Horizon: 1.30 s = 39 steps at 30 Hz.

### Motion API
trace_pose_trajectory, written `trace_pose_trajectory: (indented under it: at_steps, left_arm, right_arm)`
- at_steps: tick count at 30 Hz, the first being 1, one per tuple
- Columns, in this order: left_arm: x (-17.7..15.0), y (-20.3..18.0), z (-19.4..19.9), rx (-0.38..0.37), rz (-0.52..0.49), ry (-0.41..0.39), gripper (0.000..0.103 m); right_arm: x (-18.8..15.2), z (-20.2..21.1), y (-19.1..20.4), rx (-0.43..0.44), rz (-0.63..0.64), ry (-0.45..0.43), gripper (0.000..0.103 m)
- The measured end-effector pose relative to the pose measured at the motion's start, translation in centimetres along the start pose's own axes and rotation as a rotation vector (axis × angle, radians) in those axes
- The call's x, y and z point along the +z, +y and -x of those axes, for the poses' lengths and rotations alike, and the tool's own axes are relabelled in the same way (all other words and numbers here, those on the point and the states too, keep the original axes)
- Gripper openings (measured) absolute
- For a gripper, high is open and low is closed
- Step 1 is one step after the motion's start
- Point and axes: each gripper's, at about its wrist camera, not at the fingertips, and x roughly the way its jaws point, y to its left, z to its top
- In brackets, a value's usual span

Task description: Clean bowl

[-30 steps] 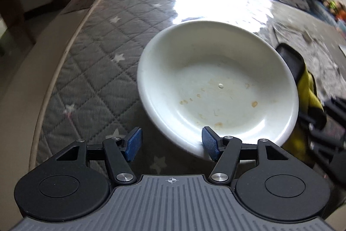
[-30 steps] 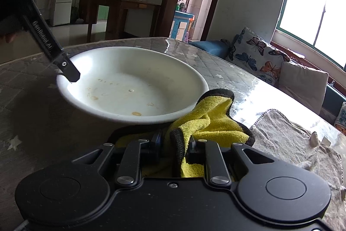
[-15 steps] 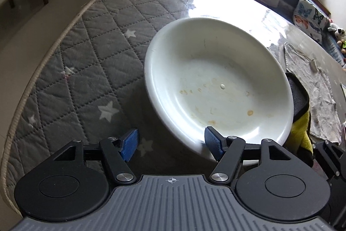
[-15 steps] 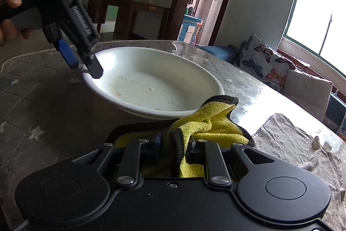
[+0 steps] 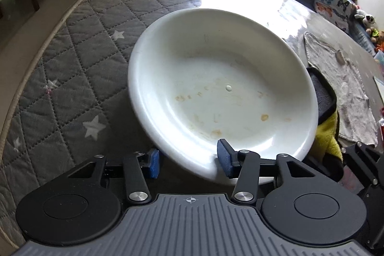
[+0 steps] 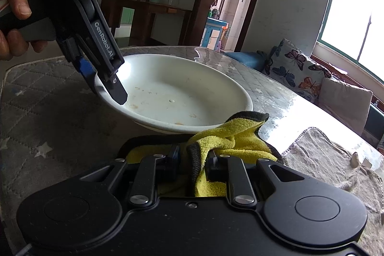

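A wide white bowl (image 5: 223, 92) with small brown food stains sits on the quilted grey table; it also shows in the right wrist view (image 6: 177, 97). My left gripper (image 5: 189, 161) is open, straddling the bowl's near rim: one blue pad inside, one outside under the rim. The right wrist view shows the left gripper (image 6: 103, 78) at the bowl's left rim, which looks tilted up there. My right gripper (image 6: 192, 163) is shut on a yellow cloth with black edging (image 6: 230, 138), just beside the bowl's near right side. The cloth shows in the left wrist view (image 5: 327, 133).
A grey-beige towel (image 5: 345, 92) lies on the glossy table to the right of the bowl, also in the right wrist view (image 6: 336, 160). The table's rounded edge (image 5: 31, 64) runs along the left. A sofa with butterfly cushions (image 6: 302, 73) stands beyond.
My left gripper has moved in onto the bowl's near rim, with one pad now inside the bowl. The bowl's left side looks raised. The right gripper has stayed shut on the cloth.
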Motion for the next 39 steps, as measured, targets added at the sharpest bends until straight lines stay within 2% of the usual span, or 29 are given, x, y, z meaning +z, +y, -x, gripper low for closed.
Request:
trace_pose_trajectory:
  at_steps: [23,39]
  left_arm:
    - [0.5,0.3,-0.6,0.028,-0.143,-0.006,0.051]
    - [1.8,0.9,-1.0,0.041,-0.300,-0.021,0.054]
  right_arm:
    - [0.3,-2.4,-2.4,-0.023,0.028,0.009,0.022]
    - [0.3,-3.2,-2.7,-0.040,0.033,0.011,0.022]
